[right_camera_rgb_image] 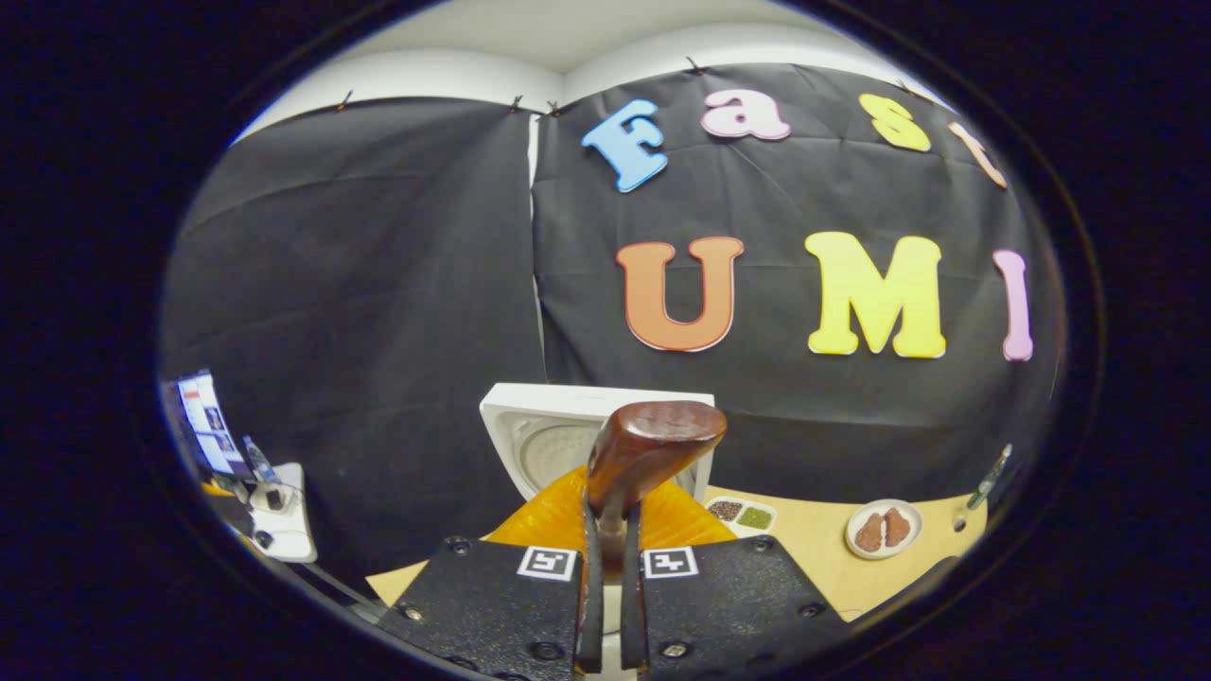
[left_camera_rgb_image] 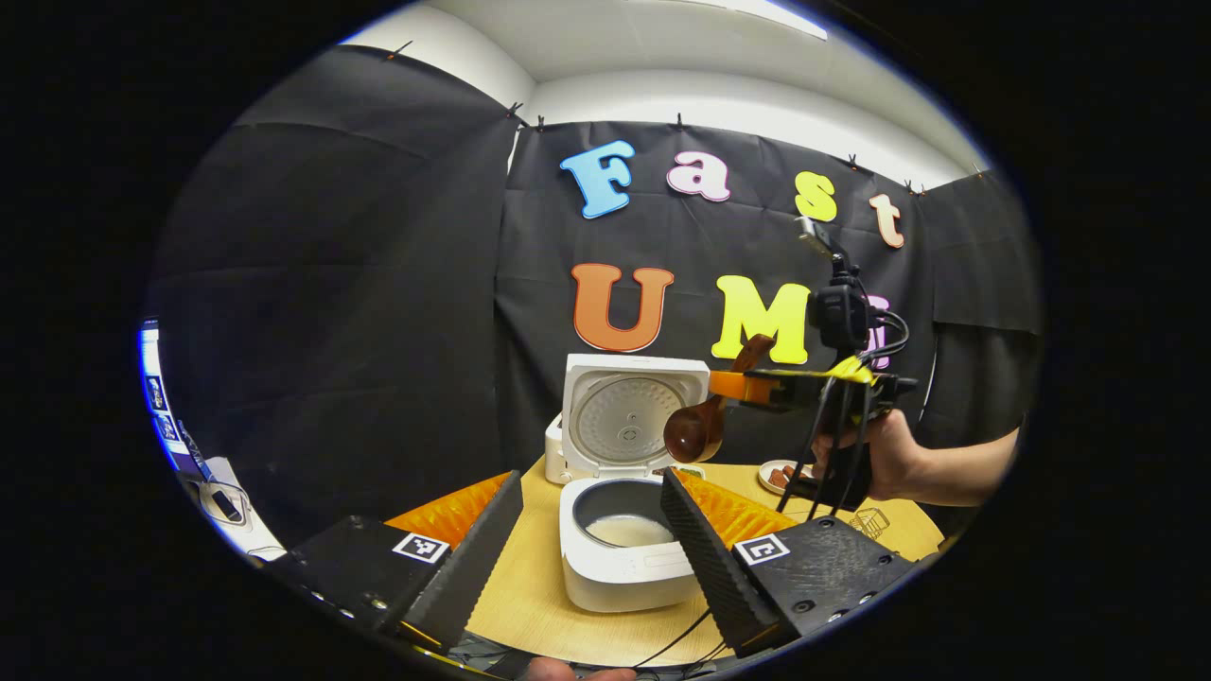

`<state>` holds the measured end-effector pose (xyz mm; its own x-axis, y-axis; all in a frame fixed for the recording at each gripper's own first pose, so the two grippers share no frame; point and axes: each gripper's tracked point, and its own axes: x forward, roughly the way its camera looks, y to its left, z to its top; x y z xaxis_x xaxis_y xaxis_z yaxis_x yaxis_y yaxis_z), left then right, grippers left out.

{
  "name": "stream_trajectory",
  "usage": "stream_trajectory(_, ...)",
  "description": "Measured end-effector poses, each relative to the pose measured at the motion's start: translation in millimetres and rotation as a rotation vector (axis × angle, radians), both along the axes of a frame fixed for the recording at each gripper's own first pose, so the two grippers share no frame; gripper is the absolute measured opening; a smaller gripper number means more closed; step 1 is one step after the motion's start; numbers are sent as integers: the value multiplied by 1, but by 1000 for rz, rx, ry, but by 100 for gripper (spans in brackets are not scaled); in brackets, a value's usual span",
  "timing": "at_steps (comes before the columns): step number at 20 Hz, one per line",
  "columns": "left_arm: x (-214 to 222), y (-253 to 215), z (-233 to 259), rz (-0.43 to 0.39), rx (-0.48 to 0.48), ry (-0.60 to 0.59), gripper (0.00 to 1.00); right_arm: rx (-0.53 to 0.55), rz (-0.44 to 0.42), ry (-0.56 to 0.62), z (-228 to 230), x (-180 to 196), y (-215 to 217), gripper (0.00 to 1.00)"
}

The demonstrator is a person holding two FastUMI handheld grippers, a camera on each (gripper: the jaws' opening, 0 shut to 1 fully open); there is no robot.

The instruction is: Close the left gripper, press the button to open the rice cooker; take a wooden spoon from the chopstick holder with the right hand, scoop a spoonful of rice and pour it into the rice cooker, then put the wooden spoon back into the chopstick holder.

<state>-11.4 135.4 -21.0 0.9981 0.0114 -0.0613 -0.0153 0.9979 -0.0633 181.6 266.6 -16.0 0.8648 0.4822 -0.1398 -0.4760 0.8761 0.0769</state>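
The white rice cooker (left_camera_rgb_image: 624,567) stands on the wooden table with its lid (left_camera_rgb_image: 629,416) raised; pale contents lie in the inner pot (left_camera_rgb_image: 629,530). My left gripper (left_camera_rgb_image: 591,476) is open, its fingers spread on either side of the cooker, a little in front of it. Farther off, my right gripper (left_camera_rgb_image: 757,388), held by a hand (left_camera_rgb_image: 889,454), is shut on the wooden spoon (left_camera_rgb_image: 695,430), whose bowl hangs above the cooker's right rear. In the right gripper view my right gripper (right_camera_rgb_image: 610,515) pinches the handle of the spoon (right_camera_rgb_image: 653,440), and the lid (right_camera_rgb_image: 539,426) shows behind it. Whether the spoon holds rice I cannot tell.
On the table (right_camera_rgb_image: 814,558) to the right are a small dish (right_camera_rgb_image: 743,514) with green and brown fillings and a round plate (right_camera_rgb_image: 885,530) with brown food. A small wire rack (left_camera_rgb_image: 870,520) sits near the hand. A screen (right_camera_rgb_image: 208,426) stands at the far left.
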Motion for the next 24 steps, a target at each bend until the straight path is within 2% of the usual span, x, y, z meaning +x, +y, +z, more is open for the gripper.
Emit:
stream_trajectory(6, 9, -45, 10, -36, -7, -18, 94, 137, -63, 56, 29, -15, -85, 12)
stream_trajectory(11, 16, -74, 13, -50, 19, -27, 94, 196, -198, 81, 33, -25, -193, 12)
stream_trajectory(18, 29, -113, 15, -51, -14, -12, 94, 194, -414, 143, -3, -42, -339, 12)
stream_trajectory(24, 34, -135, 26, -60, -26, -14, 94, 157, -518, 243, -60, -46, -403, 12)
